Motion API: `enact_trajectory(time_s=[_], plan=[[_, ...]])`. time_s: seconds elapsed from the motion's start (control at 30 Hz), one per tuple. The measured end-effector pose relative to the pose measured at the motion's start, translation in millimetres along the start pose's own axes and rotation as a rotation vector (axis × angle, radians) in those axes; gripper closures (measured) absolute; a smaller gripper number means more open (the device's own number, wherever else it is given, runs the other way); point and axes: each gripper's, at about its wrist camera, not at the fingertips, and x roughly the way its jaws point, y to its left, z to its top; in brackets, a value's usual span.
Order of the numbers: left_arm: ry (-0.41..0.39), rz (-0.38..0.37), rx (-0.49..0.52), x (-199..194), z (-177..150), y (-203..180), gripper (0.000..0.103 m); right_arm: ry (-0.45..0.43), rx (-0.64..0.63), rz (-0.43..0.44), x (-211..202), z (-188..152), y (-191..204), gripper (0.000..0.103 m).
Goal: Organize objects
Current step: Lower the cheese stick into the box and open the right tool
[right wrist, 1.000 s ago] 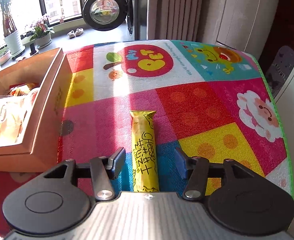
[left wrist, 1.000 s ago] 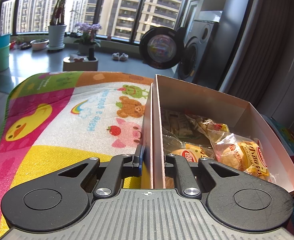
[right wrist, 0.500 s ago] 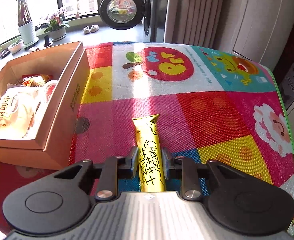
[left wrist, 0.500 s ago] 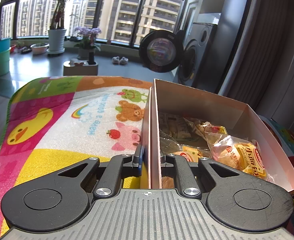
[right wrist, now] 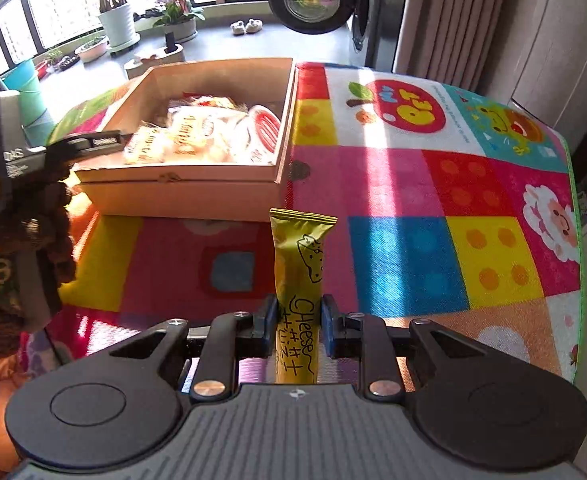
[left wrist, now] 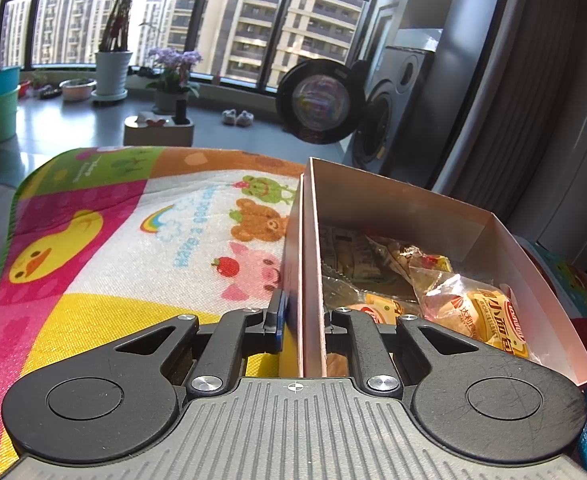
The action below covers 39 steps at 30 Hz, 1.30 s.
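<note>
A tan cardboard box [right wrist: 181, 196] holding several wrapped snack packets [right wrist: 197, 140] sits on a colourful play mat [right wrist: 433, 200]. My right gripper [right wrist: 298, 318] is shut on a yellow "Cheese" snack stick [right wrist: 299, 264], held above the mat just in front of the box's near right corner. In the left wrist view, my left gripper [left wrist: 303, 318] is shut on the box's left wall [left wrist: 307, 240], one finger outside and one inside. Snack packets [left wrist: 469, 312] lie inside the box [left wrist: 413, 208]. The left gripper's body [right wrist: 93, 140] shows at the box's left edge in the right wrist view.
The mat [left wrist: 113, 240] covers a raised surface with edges at left and far side. A washing machine with an open round door [left wrist: 321, 102], potted plants [left wrist: 111, 68] and windows stand behind. A person's sleeve [right wrist: 17, 248] is at the left. A curtain [right wrist: 473, 20] hangs at the right.
My right gripper closed on the cheese stick, lifted it off the mat and swung left toward the box. The left gripper kept its hold on the box wall.
</note>
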Motion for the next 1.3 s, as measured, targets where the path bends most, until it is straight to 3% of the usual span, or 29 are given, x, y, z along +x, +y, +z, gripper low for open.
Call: enact_trajectory(time_s=[0.17, 0.3, 0.47, 0.63, 0.87, 0.97, 1.13, 1.3], plan=[[0.000, 0.000, 0.000, 0, 0, 0, 0.088, -0.175, -0.028, 0.073, -54, 45, 29, 0.081], [0.000, 0.000, 0.000, 0, 0, 0, 0.088, -0.285, -0.039, 0.112, -61, 95, 51, 0.081], [0.000, 0.000, -0.001, 0, 0, 0, 0.088, -0.300, -0.003, 0.115, -18, 148, 76, 0.081], [0.003, -0.004, -0.005, 2, -1, 1, 0.088, -0.218, 0.217, 0.211, 55, 185, 73, 0.081], [0.004, -0.005, -0.006, 3, -1, 1, 0.088, -0.166, 0.446, 0.264, 118, 187, 37, 0.080], [0.004, -0.004, -0.005, 3, -1, 1, 0.088, -0.123, 0.498, 0.229, 130, 170, 19, 0.080], [0.002, -0.003, -0.004, 3, -1, 1, 0.088, -0.188, 0.443, 0.158, 114, 151, 7, 0.071], [-0.001, 0.004, 0.005, 4, -3, -1, 0.088, -0.287, 0.301, 0.074, 92, 151, 11, 0.070]])
